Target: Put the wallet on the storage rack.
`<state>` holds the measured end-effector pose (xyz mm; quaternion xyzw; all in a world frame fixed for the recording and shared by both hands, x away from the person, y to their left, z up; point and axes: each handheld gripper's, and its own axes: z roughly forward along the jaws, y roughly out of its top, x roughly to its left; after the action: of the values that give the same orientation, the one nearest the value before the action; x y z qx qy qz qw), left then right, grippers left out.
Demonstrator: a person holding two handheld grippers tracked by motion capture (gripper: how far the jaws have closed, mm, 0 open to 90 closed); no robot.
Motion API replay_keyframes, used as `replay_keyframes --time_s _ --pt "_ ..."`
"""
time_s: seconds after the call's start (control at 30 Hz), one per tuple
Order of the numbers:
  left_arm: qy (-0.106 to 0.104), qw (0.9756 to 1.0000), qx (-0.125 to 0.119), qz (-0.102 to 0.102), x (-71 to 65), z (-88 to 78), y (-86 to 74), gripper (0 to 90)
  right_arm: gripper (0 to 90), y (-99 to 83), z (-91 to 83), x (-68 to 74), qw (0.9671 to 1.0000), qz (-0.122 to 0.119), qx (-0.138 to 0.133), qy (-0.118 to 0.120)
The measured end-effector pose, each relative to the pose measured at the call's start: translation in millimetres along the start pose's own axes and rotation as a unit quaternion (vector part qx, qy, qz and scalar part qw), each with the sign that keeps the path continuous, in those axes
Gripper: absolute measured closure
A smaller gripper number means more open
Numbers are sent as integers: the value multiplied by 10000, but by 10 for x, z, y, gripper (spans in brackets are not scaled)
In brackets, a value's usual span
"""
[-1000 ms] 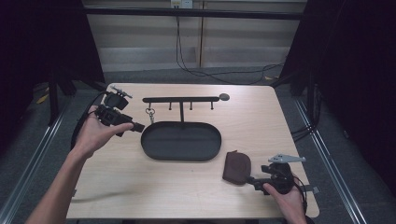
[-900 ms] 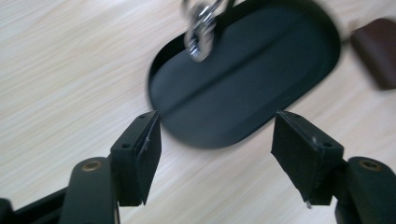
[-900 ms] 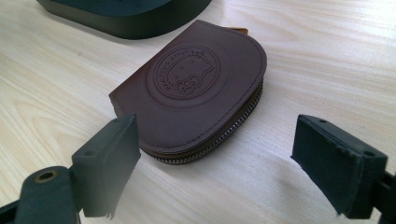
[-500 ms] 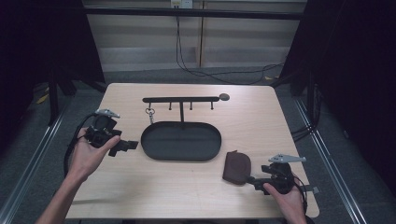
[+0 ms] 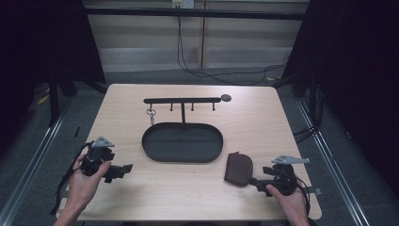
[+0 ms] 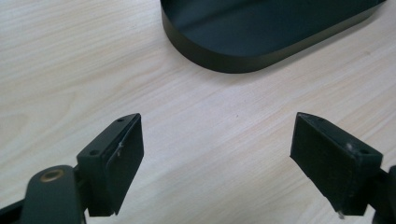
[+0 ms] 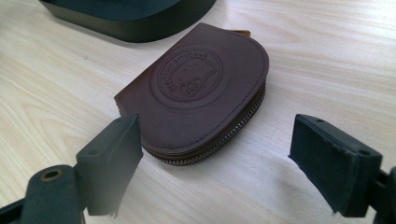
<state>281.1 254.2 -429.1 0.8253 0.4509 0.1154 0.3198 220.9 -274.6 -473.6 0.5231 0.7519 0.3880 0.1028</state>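
Note:
A brown zipped leather pouch [image 7: 201, 88] lies flat on the table [image 5: 211, 197], right of a black oval tray [image 5: 182, 142]. My right gripper [image 5: 254, 180] rests on the table at the front right. It is open, and the pouch's [image 5: 238, 168] near edge lies between its pads [image 7: 112, 158] without touching them. My left gripper [image 5: 126, 168] sits low at the front left, pointing toward the tray's end [image 6: 243, 51]. Its jaws have just been opening and now stand wide, with only bare wood between them. A key ring [image 5: 151, 114] hangs from the left hook of a black rack [image 5: 182, 100].
The rack stands on a post behind the tray, with several hooks and a round knob [image 5: 226, 98] at its right end. Cables trail from both grippers. The table's front edge is just behind both hands. Metal rails run along the floor on both sides.
My left hand has come away from the rack's left end, moving down and toward the table's front left. Its jaws have spread wider. The right hand and the pouch have stayed put.

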Motion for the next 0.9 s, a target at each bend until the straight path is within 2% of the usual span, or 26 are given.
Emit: replay_keyframes --time_s 0.03,0.07,0.1,0.13,0.17,0.2,0.23,0.27,0.3,0.4,0.47,0.6,0.63,0.67,0.7,0.73,0.77,0.8,0.83,0.87,0.9 --pt "-111 9999 -15 -57 -36 14 -87 173 188 1 2 0 10000 17 15 72" --pt "-111 9999 -15 -57 -36 14 -87 173 188 1 2 0 10000 17 15 72" --pt "-57 9999 -69 -96 -75 32 -182 177 209 4 -4 -5 9998 62 -4 202" --pt "-57 9999 -69 -96 -75 32 -182 182 209 4 -4 -5 9998 62 -4 202" --pt "-96 9998 -110 -139 -109 44 -278 182 201 8 -9 -6 9998 86 -21 201" --pt "-96 9998 -110 -139 -109 44 -278 183 201 8 -9 -6 9998 86 -21 201" --pt "-314 9991 -165 -230 -135 54 -364 186 202 15 -10 -11 9997 93 -10 226" --pt "-314 9991 -165 -230 -135 54 -364 186 208 21 -12 -8 9997 126 -5 226" --pt "-341 9991 -225 -130 -174 57 -438 186 216 28 -16 -5 9996 133 2 237" --pt "-375 9990 -240 -106 -197 55 -499 187 223 36 -28 1 9998 83 -52 198" --pt "-561 9976 -373 -181 -226 54 -573 184 275 55 -55 29 9998 65 -89 162" --pt "-628 9969 -452 -159 -245 54 -578 177 296 103 -61 39 9998 23 -110 152" --pt "-612 9973 -394 -138 -256 65 -574 177 297 127 -59 38 9998 14 -79 164" --pt "-701 9972 -242 -76 -281 115 -570 169 290 175 -46 37 9998 57 -23 173" --pt "-701 9972 -242 -76 -281 115 -570 173 290 175 -46 37 9998 57 -23 173" --pt "-744 9971 -179 -28 -291 130 -563 173 289 224 -12 41 9997 42 139 190" --pt "-765 9968 -209 66 -306 128 -549 173 270 254 11 40 9994 43 276 190" --pt "-765 9968 -209 66 -306 128 -549 174 270 254 11 40 9994 43 276 190" --pt "-745 9968 -269 114 -320 121 -545 179 251 320 44 48 9988 120 462 116" --pt "-745 9968 -269 114 -320 121 -545 184 251 320 44 48 9988 120 462 116" --pt "-749 9967 -276 167 -322 114 -552 184 218 391 73 60 9981 81 606 94"
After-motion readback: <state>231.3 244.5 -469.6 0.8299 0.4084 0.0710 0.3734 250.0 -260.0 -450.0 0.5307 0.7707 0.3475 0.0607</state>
